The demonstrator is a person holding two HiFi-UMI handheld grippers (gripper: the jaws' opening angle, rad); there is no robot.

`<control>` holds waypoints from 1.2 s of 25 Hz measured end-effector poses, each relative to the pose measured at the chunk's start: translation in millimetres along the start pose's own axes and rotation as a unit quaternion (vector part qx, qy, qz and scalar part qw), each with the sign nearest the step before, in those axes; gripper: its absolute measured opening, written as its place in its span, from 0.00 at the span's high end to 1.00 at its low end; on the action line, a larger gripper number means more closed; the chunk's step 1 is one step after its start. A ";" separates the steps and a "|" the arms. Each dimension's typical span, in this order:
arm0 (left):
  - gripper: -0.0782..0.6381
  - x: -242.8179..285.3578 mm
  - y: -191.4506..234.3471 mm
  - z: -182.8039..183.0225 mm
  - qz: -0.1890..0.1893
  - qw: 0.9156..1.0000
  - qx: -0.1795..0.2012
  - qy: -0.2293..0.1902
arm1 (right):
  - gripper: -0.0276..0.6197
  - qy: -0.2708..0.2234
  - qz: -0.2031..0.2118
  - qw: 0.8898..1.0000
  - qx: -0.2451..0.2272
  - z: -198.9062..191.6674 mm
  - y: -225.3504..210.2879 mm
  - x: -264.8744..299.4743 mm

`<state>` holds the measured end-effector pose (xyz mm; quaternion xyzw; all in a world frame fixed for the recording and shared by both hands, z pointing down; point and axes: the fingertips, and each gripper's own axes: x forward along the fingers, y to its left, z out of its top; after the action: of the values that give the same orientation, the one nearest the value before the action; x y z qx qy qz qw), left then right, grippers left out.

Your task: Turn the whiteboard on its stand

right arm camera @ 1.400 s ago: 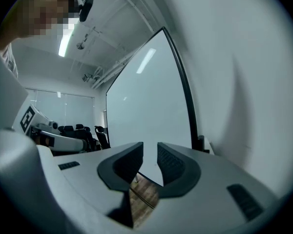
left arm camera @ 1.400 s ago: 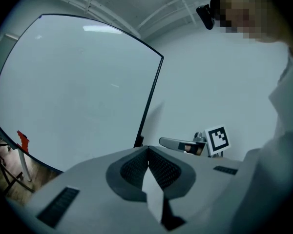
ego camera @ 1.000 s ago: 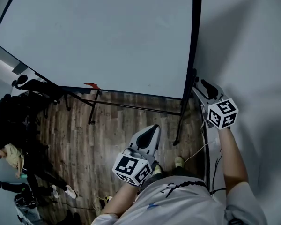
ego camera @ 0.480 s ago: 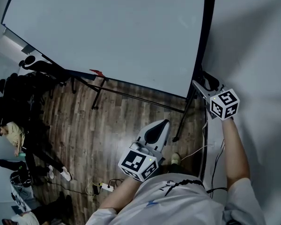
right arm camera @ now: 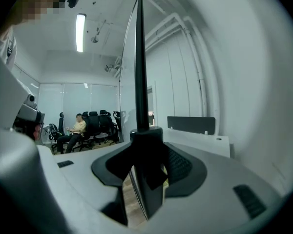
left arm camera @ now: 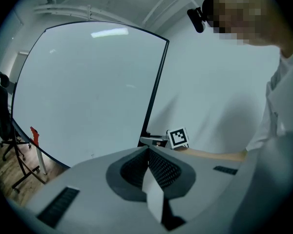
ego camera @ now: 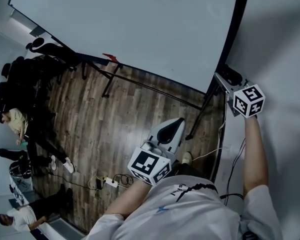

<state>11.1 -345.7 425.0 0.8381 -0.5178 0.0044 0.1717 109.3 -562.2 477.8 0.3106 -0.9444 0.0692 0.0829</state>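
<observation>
The large whiteboard [ego camera: 140,29] stands on a black wheeled stand [ego camera: 140,86] and fills the top of the head view. My right gripper [ego camera: 224,78] is at the board's black right edge, about waist height. In the right gripper view that edge [right arm camera: 140,82] runs upright between the jaws of the right gripper [right arm camera: 146,145], which are closing onto it. My left gripper [ego camera: 174,125] hangs low in front of my body, apart from the board, shut and holding nothing. The left gripper view shows the left gripper [left arm camera: 147,152] with its jaws together, and beyond them the board [left arm camera: 88,91].
A white wall [ego camera: 280,44] stands close on the right of the board's edge. Black office chairs [ego camera: 20,79] and a seated person [ego camera: 12,121] are at the left. A power strip [ego camera: 110,181] and cables lie on the wooden floor. A red item [ego camera: 110,58] sits on the board's tray.
In the head view the board's right edge and my right gripper have shifted to the right and slightly up. The left gripper has stayed low near my body.
</observation>
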 end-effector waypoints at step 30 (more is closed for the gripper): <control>0.87 -196.2 15.2 -52.8 0.024 0.999 -0.031 -0.016 | 0.66 0.002 -0.051 0.999 0.014 -30.4 204.9 -48.9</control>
<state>-84.1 -166.4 442.7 0.8197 -0.5402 -0.0212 0.1892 29.0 -365.2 481.5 0.3593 -0.9261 0.0788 0.0839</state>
